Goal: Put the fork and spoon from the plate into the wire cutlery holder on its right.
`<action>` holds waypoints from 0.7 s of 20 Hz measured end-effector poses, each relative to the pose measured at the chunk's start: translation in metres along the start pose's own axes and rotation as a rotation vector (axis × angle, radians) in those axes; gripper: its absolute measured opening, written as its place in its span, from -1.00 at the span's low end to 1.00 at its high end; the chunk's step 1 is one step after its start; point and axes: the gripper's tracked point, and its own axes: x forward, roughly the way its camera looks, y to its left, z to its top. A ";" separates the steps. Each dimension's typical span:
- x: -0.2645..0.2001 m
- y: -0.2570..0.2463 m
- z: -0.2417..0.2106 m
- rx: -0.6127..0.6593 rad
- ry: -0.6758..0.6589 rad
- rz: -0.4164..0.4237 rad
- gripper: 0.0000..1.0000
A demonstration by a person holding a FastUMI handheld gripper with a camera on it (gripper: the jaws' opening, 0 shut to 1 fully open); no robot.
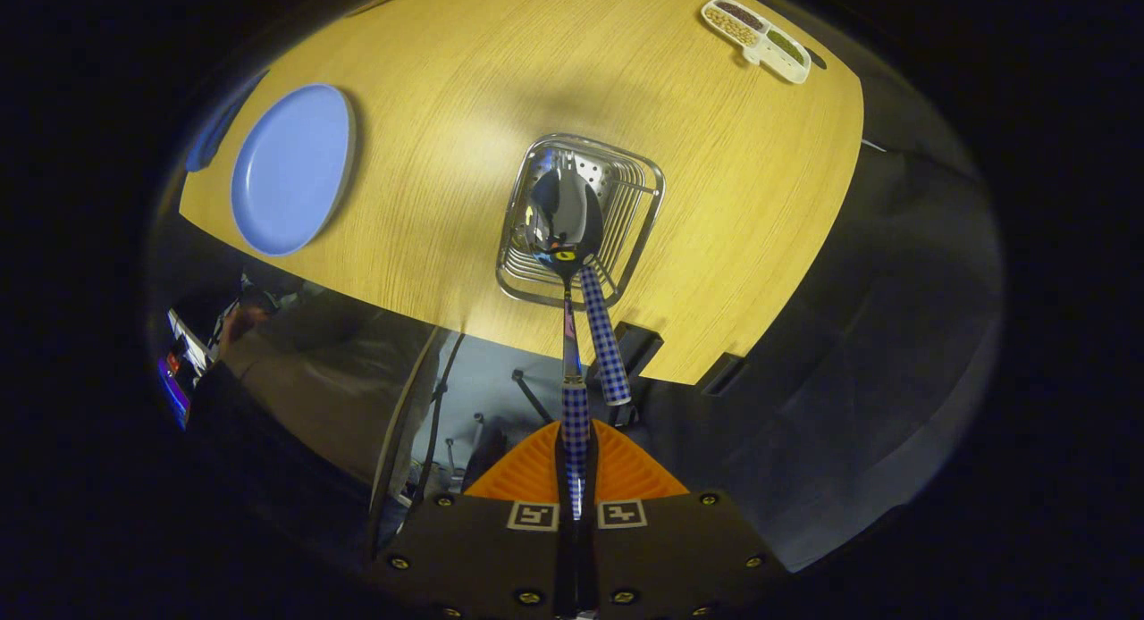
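My gripper (576, 455) is shut on the checked handle of the spoon (565, 222), holding it high above the table. The spoon's shiny bowl hangs over the wire cutlery holder (626, 178), which stands on the wooden table (447, 138). A second checked handle, the fork (605, 334), leans out of the holder just right of the spoon, its head down inside the wires. The blue plate (290, 169) lies bare, far to the left of the holder.
A white divided dish (758, 37) with grains sits at the table's far right corner. The table's near edge runs just below the holder, with dark floor, cables and stand legs under it. A person's sleeve (268, 334) shows at the left, below the plate.
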 end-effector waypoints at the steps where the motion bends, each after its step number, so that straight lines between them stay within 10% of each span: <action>1: 0.000 -0.001 0.000 0.000 0.019 -0.005 -0.97; 14: 0.008 -0.001 0.037 -0.010 0.175 0.021 -0.93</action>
